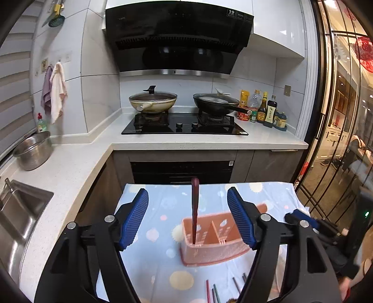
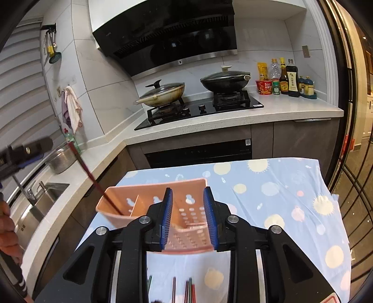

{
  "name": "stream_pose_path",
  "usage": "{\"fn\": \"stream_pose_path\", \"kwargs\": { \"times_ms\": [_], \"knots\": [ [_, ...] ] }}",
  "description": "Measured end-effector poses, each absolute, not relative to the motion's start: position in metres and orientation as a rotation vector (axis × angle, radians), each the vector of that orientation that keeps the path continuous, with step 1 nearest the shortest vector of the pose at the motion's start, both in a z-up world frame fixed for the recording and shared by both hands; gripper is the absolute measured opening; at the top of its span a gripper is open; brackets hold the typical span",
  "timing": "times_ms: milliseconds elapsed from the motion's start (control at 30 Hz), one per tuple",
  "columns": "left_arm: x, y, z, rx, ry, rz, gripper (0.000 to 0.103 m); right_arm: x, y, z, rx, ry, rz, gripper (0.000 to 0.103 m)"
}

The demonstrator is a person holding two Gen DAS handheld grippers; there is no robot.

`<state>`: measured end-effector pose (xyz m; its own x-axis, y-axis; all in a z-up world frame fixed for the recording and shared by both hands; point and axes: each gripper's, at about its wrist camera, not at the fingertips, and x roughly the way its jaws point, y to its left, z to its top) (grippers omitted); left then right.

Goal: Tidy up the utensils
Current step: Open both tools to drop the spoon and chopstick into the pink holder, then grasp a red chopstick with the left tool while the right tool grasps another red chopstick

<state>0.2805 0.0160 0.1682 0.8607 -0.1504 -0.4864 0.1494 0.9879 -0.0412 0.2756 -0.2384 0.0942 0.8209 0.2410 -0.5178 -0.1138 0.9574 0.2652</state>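
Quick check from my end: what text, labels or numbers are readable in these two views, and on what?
"19": white sticker on the range hood, top right corner.
Range hood brand mark, left side: too faint to read.
Soy sauce bottle label: characters, too small to read.
Oven sticker: a QR code, no legible text.

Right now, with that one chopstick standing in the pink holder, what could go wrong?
1. The dark red chopstick leans on the pink holder wall, unheld by the open left gripper; it might tip out.
2. The right gripper seems to straddle the holder's end; pulling away could drag it.
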Motion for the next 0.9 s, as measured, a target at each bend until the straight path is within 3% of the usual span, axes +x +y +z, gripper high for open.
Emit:
{"fn": "stream_pose_path", "kwargs": {
  "times_ms": [267,567,900],
  "knots": [
    [0.196,0.033,0.115,0.063,0.565,-0.11,0.085,0.172,-0.249,0.074,0.192,0.62,0.155,0.036],
    [0.12,0.03,0.029,0.098,0.747,-0.123,0.085,0.071,-0.252,0.022,0.152,0.722,0.083,0.036],
    [0.079,0.026,-0.035,0.095,0.886,-0.134,0.087,0.022,-0.239,-0.029,0.157,0.816,0.062,0.036]
  ]
}}
